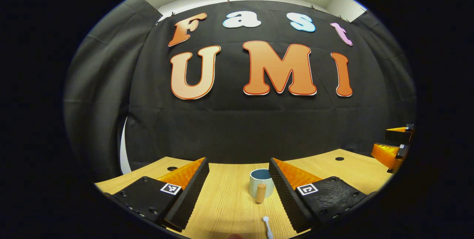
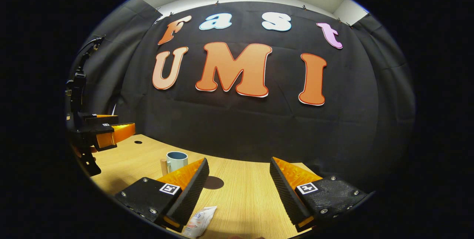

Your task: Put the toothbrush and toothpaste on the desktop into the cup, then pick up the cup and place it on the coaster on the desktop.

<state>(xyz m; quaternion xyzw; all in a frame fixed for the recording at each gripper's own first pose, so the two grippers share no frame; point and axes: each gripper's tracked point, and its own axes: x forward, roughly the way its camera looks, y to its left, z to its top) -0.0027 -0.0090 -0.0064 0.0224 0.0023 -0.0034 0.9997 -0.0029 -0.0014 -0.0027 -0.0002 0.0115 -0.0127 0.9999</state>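
Left gripper view showed the left gripper point(image 1: 239, 187) held above the wooden desktop point(image 1: 226, 209), its jaws spread wide with nothing between them. Ahead stood the cup point(image 1: 260, 181), upright, its wooden handle facing the camera. The toothbrush point(image 1: 267, 226) lay on the desktop just below, its white head near the cup and apart from both fingers. At the far right edge the right gripper point(image 1: 394, 146) was visible.

Right gripper view showed that gripper's own jaws parted too, gripping nothing, above the desktop. The toothpaste point(image 2: 200, 221) lay flat close to its left finger; whether it touched could not be told. The dark round coaster point(image 2: 214, 182) sat beyond, the cup stood well left of it.
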